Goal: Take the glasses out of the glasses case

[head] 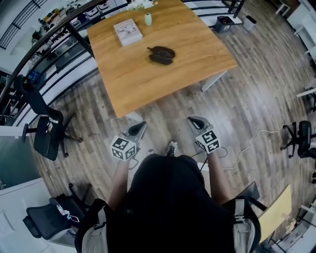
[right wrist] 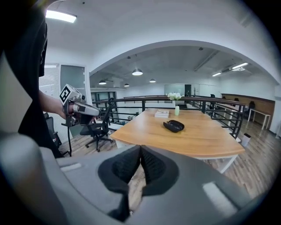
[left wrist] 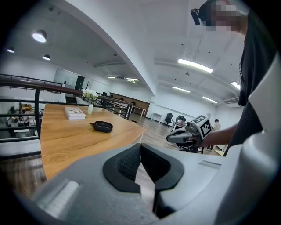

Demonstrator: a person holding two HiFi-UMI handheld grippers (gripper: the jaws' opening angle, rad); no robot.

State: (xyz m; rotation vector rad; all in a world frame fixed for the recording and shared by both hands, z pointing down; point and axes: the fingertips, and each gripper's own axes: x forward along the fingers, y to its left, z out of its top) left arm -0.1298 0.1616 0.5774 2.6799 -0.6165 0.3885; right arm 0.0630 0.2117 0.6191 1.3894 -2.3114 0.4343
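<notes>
The dark glasses case [head: 161, 55] lies near the middle of the wooden table [head: 133, 79], far ahead of both grippers. It also shows as a small dark shape in the left gripper view [left wrist: 102, 126] and the right gripper view [right wrist: 174, 126]. Whether glasses lie in it I cannot tell. My left gripper [head: 140, 124] [left wrist: 140, 145] and right gripper [head: 191, 119] [right wrist: 140, 147] hang over the floor short of the table's near edge. Both have their jaws together, with nothing between them.
A book [head: 127, 31], a pale green bottle [head: 147, 19] and white flowers [head: 140, 4] stand at the table's far end. A railing [head: 44, 34] runs along the left. Office chairs [head: 47, 133] stand to the left, another [head: 302, 139] to the right. A cable [head: 249, 144] crosses the floor.
</notes>
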